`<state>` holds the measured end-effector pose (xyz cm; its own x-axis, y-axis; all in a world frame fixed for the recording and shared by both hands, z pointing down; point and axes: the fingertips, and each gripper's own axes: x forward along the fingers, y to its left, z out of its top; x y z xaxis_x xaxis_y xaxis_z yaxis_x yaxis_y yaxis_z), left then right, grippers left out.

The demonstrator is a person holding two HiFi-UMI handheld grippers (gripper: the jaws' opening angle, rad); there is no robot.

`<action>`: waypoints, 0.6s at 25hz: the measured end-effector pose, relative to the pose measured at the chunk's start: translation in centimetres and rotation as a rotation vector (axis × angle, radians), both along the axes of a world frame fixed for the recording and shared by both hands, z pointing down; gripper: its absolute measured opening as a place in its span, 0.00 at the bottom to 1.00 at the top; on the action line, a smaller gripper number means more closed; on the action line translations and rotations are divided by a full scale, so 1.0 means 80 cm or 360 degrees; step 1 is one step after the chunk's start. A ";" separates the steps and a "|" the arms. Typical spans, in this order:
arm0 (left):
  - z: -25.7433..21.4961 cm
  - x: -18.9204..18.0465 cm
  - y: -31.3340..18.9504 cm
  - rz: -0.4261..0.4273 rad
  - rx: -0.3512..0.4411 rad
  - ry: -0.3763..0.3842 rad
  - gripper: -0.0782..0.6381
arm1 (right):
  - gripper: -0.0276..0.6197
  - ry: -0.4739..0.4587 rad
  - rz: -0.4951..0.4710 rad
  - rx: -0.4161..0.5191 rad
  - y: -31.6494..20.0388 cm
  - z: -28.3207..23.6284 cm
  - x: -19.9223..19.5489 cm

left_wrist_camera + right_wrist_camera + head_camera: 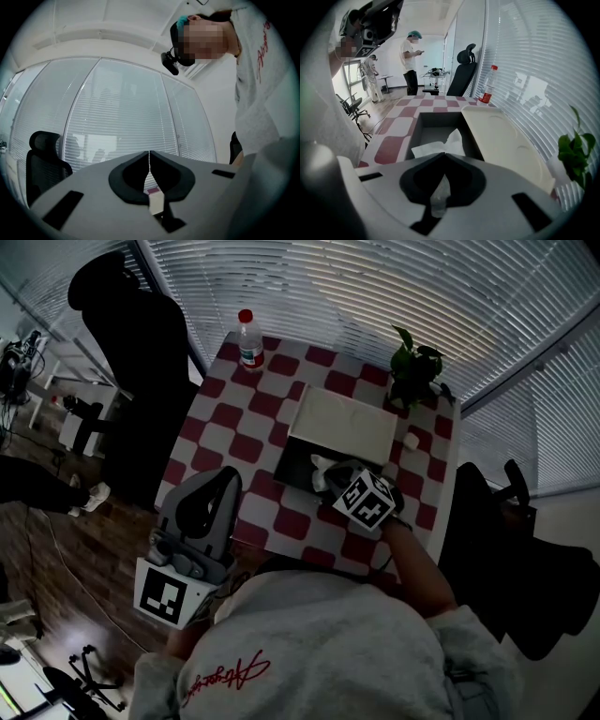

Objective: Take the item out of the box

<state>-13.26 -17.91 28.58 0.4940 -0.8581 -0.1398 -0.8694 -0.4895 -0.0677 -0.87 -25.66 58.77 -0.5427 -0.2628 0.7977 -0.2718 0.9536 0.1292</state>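
Observation:
A dark open box (296, 471) lies on the checkered table (225, 418), its cream lid (342, 423) folded back behind it. My right gripper (330, 476) reaches into the box's near end. In the right gripper view this gripper (444, 153) is shut on a crumpled white paper-like item (440, 146), which sticks out past the jaw tips above the box (423, 123) beside the lid (497, 136). My left gripper (228, 476) hangs off the table's near left edge. In its own view the left gripper (149, 153) is shut, empty, and tilted up at the window blinds.
A water bottle with a red cap (248, 338) stands at the table's far left corner and a potted plant (415, 367) at the far right. A small white object (411, 440) sits near the lid. A black office chair (141, 343) stands left of the table. Two people (411, 61) stand far off.

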 end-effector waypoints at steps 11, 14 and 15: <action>-0.005 -0.001 0.000 -0.0003 0.0049 0.0038 0.13 | 0.06 -0.0155 0.0021 0.0038 -0.003 -0.025 -0.010; -0.014 0.006 -0.003 0.0016 0.0057 0.0077 0.13 | 0.06 -0.0189 0.0034 0.0050 -0.003 -0.029 -0.010; -0.018 0.008 -0.003 0.0023 0.0075 0.0090 0.13 | 0.06 -0.0200 0.0038 0.0054 -0.004 -0.030 -0.009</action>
